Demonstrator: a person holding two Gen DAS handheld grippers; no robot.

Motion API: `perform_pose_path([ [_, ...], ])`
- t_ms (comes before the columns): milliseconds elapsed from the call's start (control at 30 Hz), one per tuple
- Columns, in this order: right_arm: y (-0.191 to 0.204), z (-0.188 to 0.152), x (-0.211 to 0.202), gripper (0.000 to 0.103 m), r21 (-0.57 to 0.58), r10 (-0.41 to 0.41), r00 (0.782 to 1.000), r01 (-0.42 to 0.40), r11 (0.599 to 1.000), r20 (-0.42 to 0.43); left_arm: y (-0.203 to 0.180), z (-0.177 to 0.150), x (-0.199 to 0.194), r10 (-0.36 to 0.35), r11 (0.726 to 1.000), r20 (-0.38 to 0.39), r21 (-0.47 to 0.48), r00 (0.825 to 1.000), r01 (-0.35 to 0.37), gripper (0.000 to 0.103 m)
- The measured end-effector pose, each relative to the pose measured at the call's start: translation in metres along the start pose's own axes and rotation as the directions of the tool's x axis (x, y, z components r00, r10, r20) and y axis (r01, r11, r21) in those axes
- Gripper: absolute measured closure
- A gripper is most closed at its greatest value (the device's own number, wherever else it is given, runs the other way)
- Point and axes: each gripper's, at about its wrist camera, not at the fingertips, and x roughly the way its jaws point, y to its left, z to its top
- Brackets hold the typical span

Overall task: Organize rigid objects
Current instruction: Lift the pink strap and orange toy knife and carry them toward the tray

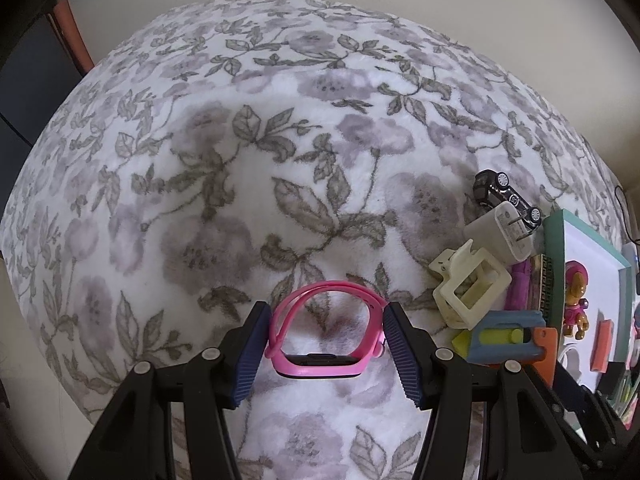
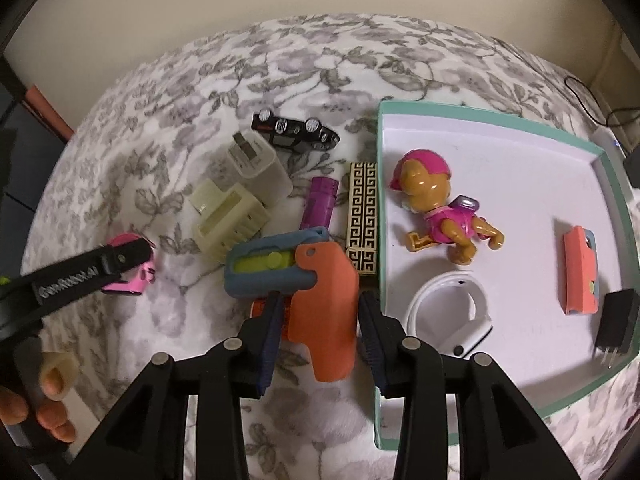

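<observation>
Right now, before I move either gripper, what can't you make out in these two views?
- Pink watch: whether the left gripper pads touch it; right view has that gripper covering it.
- Orange cylinder: mostly under the orange cutter and right gripper.
- Tray: cut off in the left view.

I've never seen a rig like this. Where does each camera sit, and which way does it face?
Left wrist: on the left gripper, looking along its fingers at the pink watch between them.
Right wrist: on the right gripper, facing the orange piece and tray; a hand shows.
Shared: watch, toy car, white charger.
</observation>
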Motion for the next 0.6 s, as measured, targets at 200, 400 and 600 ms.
perform_pose_path([
  [200,0.0,0.0,-0.011,0.068,-0.005,-0.018,0.999,0.018,1.0,0.041,0.001,0.0,0.0,-0.006,1.0,0.001,-0.006,1.0,0.006,0.042],
  [400,-0.001,0.003,-0.043,0.07,-0.011,-0.009,0.992,0.011,1.0,0.126,0.001,0.006,-0.021,-0.01,1.0,0.058,-0.008,0.998,0.011,0.042],
  [600,-0.003,0.007,-0.071,0.071,-0.004,0.004,0.98,-0.003,1.0,0.201,0.001,0.01,-0.042,-0.008,1.0,0.115,-0.004,0.993,0.009,0.042],
])
